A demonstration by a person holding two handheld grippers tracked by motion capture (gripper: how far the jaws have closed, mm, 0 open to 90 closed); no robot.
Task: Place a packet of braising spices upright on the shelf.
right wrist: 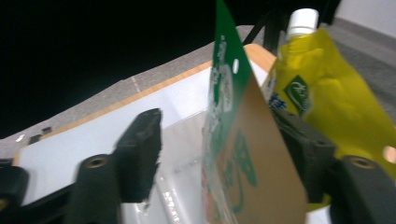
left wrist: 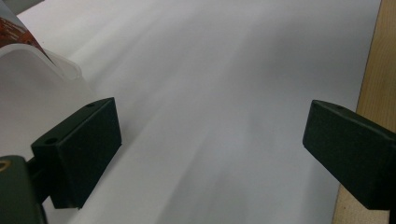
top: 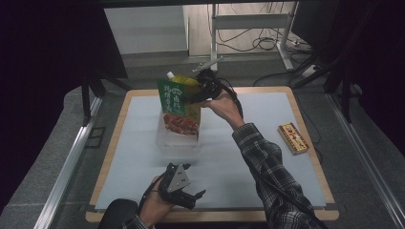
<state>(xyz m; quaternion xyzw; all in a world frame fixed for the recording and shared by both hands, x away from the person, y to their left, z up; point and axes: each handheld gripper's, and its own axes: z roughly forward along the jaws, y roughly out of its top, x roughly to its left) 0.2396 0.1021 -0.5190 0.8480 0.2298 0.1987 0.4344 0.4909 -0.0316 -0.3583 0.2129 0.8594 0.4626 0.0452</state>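
A green and brown food packet (top: 177, 107) stands upright in a clear plastic container (top: 177, 140) at the middle of the white mat. A yellow pouch (top: 184, 80) with a white cap leans behind it. My right gripper (top: 198, 93) is at the packet's top edge. In the right gripper view the packet (right wrist: 233, 154) stands between the spread jaws of that gripper (right wrist: 219, 135), with a gap to the left jaw, and the yellow pouch (right wrist: 327, 107) lies behind the right jaw. My left gripper (top: 193, 181) rests open and holding nothing near the table's front edge (left wrist: 210, 126).
A flat red and gold box (top: 293, 138) lies near the right edge of the wooden table (top: 110, 143). The white mat (top: 258, 124) covers most of the tabletop. The container's corner (left wrist: 28, 60) shows left of my left gripper's jaws.
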